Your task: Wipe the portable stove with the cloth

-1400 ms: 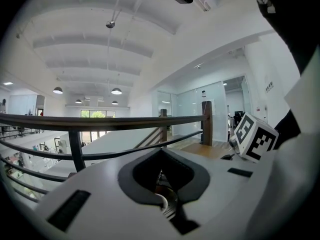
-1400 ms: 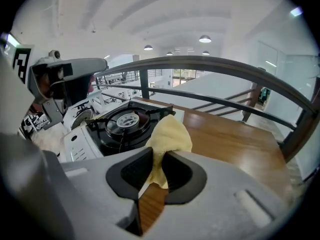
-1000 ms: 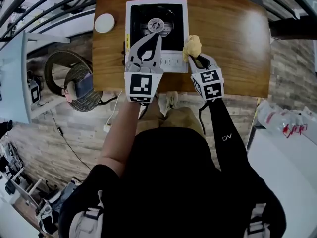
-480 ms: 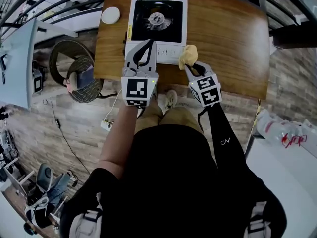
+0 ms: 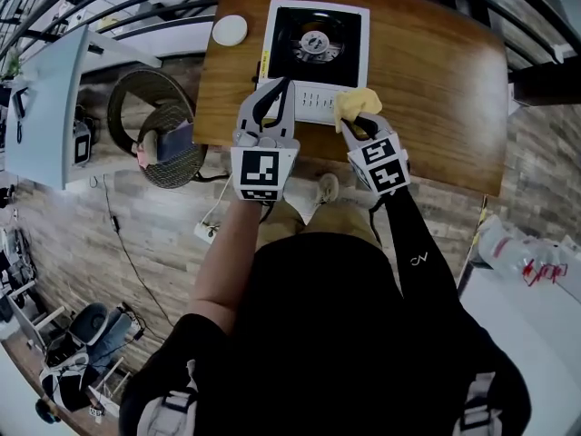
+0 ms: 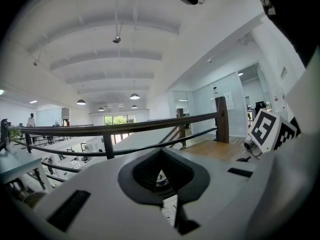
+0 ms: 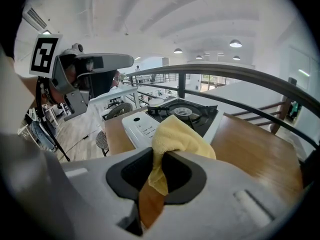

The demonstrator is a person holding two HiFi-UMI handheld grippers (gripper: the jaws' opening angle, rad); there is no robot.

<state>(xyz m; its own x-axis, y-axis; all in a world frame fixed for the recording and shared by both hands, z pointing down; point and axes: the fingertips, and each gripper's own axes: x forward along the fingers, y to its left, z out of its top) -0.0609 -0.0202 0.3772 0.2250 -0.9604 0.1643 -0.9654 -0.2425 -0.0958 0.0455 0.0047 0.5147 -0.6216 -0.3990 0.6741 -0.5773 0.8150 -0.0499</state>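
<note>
The yellow cloth (image 5: 357, 103) is bunched up at the front right corner of the portable stove (image 5: 318, 57), right by its white control strip. The right gripper (image 5: 355, 122) has it pinched tight, jaws closed down on a fold of it, with the rest puffing out past the tips. From the right gripper view, the cloth (image 7: 180, 139) sits just in front of the stove (image 7: 142, 126); hard to say if it's actually pressing on it. The left gripper (image 5: 278, 87) hangs over the stove's front left part, jaws closed tip to tip with nothing in them. The stove sits at the far edge of the wooden worktop (image 5: 436, 89), with a small white round thing (image 5: 230, 30) just beside it on the left.
</note>
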